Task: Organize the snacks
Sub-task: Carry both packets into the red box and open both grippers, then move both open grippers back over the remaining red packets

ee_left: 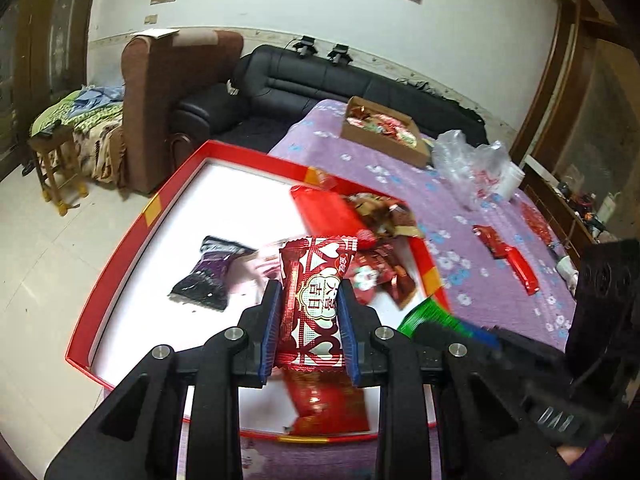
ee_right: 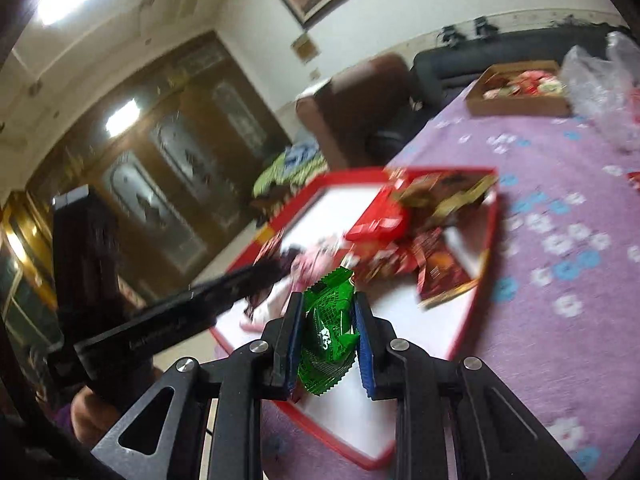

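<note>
Left gripper [ee_left: 310, 304]: angled downward over the red-rimmed tray [ee_left: 120, 280]; blue pads clamped on a dark red candy packet [ee_left: 314, 304], which is held upright above the tray's white floor.

Right gripper [ee_right: 326, 320]: tilted downward and rolled, positioned over the same tray's near edge; fingers closed on a crumpled green snack packet [ee_right: 330, 320].

Tray contents: a purple packet [ee_left: 208, 272] and a heap of red and brown wrappers [ee_left: 376, 232], gathered toward the far corner.

Purple floral tablecloth [ee_left: 460, 240]: a cardboard box [ee_left: 380, 136] of sweets is seen at the far end; loose red packets [ee_left: 508, 256] lie apart from the tray.
</note>
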Demonstrator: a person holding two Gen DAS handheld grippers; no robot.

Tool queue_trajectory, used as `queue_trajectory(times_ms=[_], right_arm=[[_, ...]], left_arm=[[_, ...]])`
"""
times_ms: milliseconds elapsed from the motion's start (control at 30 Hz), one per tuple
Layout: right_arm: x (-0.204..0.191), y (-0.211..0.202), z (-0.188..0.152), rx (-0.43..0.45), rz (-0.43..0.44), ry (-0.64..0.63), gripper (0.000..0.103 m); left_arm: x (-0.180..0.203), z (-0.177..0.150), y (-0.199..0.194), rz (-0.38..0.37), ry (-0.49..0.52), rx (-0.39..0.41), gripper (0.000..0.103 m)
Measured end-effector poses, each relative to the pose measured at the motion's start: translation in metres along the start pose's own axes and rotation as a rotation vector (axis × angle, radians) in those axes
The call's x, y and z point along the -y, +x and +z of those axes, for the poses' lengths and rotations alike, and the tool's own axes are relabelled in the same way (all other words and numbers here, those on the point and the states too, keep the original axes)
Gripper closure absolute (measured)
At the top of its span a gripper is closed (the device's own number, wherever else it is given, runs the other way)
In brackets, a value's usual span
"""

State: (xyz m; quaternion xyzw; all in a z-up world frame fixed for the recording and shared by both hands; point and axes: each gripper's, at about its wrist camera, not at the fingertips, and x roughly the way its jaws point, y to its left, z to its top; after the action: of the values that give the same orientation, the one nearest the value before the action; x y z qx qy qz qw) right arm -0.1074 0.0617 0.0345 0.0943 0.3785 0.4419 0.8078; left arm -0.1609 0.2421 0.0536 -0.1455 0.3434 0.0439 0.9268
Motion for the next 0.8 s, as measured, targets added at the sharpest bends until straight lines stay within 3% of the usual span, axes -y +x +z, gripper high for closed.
queue_trajectory(times_ms=[200, 400, 433, 467, 533, 700, 800], right_arm=[[-0.007, 0.023, -0.013, -0.037, -0.032, -0.048, 0.078], [-0.001, 0.017, -0.013, 0.000, -0.040, -0.018, 0.072], [0.003, 0.014, -0.013, 0.008, -0.035, 0.000, 0.065], [0.007, 0.011, -0.012, 0.021, -0.030, 0.023, 0.055], [0.011, 0.003, -0.012, 0.044, -0.029, 0.056, 0.047], [0.025, -0.006, -0.009, 0.073, -0.046, 0.120, 0.044], [0.031, -0.010, -0.008, 0.086, -0.055, 0.138, 0.044]], left_arm=[[-0.006, -0.005, 0.008, 0.019, 0.000, -0.017, 0.078], [-0.006, -0.007, 0.010, 0.063, 0.006, -0.013, 0.076], [-0.005, -0.007, 0.010, 0.084, 0.010, -0.009, 0.071], [-0.003, -0.007, 0.008, 0.116, 0.019, -0.006, 0.060], [0.001, -0.009, 0.005, 0.170, 0.041, 0.015, 0.042], [0.015, -0.008, -0.009, 0.246, 0.115, 0.085, 0.035], [0.024, -0.006, -0.019, 0.275, 0.154, 0.131, 0.022]])
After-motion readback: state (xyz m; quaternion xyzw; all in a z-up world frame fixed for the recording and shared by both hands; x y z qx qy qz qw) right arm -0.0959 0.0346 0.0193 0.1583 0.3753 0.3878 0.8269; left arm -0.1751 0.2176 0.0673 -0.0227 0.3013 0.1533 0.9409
